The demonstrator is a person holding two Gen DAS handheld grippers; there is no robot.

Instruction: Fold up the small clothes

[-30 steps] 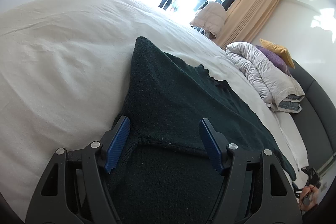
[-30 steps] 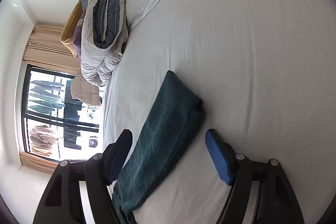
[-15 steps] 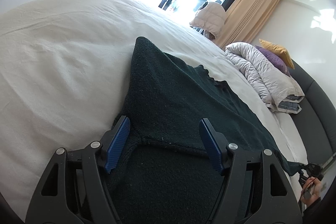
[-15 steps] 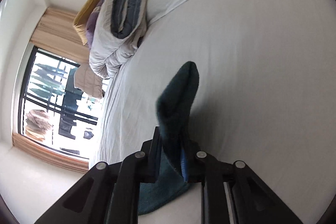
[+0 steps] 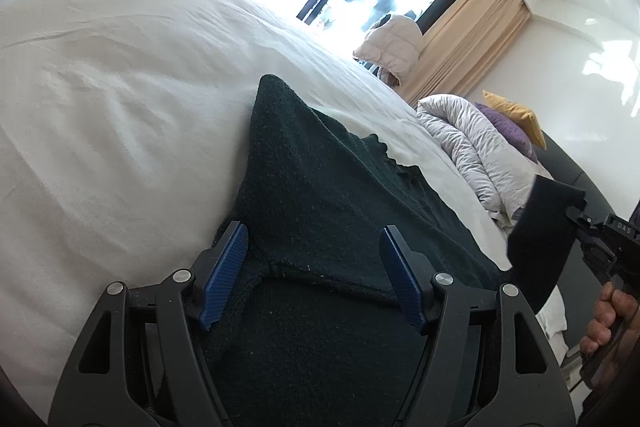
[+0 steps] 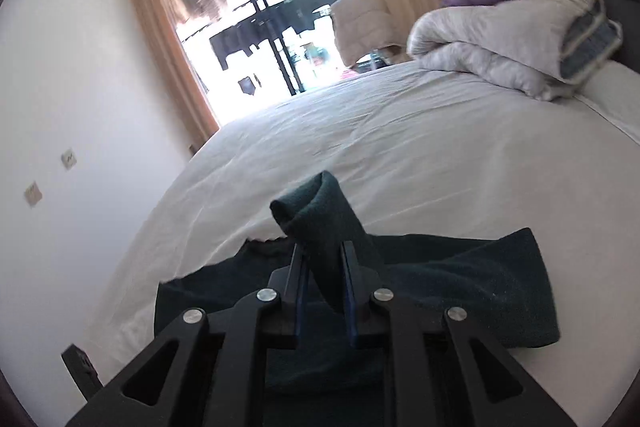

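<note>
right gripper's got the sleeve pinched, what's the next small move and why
Probably carry the sleeve inward over the dark green sweater and lay it on the body. The right gripper is shut on it, lifted off the white bed, while the left gripper rests open over the sweater.

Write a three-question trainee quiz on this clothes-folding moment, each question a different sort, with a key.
1. True or false: the right gripper is shut on part of the dark green garment.
2. Multiple choice: the left gripper fingers are A) clamped on cloth, B) spread open over the garment, C) out of view.
3. Fill in: the garment lies on a white ____.

Key: 1 true; 2 B; 3 bed sheet.
</note>
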